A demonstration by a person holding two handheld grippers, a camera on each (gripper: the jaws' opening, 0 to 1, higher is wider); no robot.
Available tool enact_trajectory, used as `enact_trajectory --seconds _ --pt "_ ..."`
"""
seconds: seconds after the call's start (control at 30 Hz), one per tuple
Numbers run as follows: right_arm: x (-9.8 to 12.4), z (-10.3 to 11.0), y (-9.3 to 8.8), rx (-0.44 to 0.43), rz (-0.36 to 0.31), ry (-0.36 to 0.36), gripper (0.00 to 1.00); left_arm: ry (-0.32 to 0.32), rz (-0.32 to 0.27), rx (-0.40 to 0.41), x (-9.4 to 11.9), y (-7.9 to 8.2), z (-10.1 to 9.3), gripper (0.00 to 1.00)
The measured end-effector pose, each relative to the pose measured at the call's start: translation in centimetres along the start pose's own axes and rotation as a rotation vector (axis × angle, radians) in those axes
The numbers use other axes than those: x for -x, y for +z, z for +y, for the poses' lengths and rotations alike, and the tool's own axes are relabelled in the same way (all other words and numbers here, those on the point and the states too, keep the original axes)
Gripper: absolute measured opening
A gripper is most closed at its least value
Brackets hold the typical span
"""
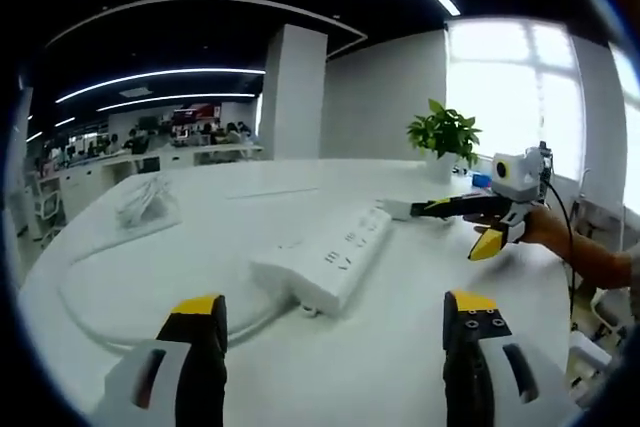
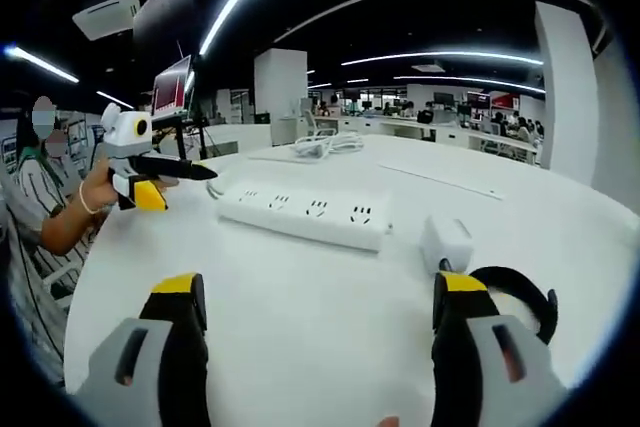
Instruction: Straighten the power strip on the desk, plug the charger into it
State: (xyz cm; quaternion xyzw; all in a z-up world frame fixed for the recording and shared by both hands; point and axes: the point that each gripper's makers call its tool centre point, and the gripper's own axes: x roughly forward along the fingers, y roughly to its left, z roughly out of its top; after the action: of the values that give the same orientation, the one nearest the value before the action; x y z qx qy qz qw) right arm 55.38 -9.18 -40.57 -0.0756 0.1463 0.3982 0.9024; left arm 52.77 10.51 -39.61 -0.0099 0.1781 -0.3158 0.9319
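Both tongs, left (image 1: 335,332) and right (image 2: 318,322), spread apart; power strip (image 1: 325,257) ahead, charger (image 2: 446,242) near right

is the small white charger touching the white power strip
Apart. The right gripper view shows bare white desk between the small white cube charger and the long white power strip's end.

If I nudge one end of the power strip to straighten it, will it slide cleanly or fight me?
The power strip looks rigid and lies flat on the smooth white desk, so it should probably slide and pivot as one piece. Its white cable curves away in a loop and may drag that end back slightly.
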Motion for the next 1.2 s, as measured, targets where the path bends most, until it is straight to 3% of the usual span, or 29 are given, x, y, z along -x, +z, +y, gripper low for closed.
enact_trajectory --seconds 0.53,1.2 --pt "-1.9 -0.1 0.1 -0.001 0.024 0.024 0.93 0.032 0.013 -0.007 -0.8 0.2 0.9 0.88" --pt "-4.2 -0.7 1.1 -0.034 0.019 0.027 0.89 0.066 0.045 -0.046 -2.5 -0.3 1.3 0.76"
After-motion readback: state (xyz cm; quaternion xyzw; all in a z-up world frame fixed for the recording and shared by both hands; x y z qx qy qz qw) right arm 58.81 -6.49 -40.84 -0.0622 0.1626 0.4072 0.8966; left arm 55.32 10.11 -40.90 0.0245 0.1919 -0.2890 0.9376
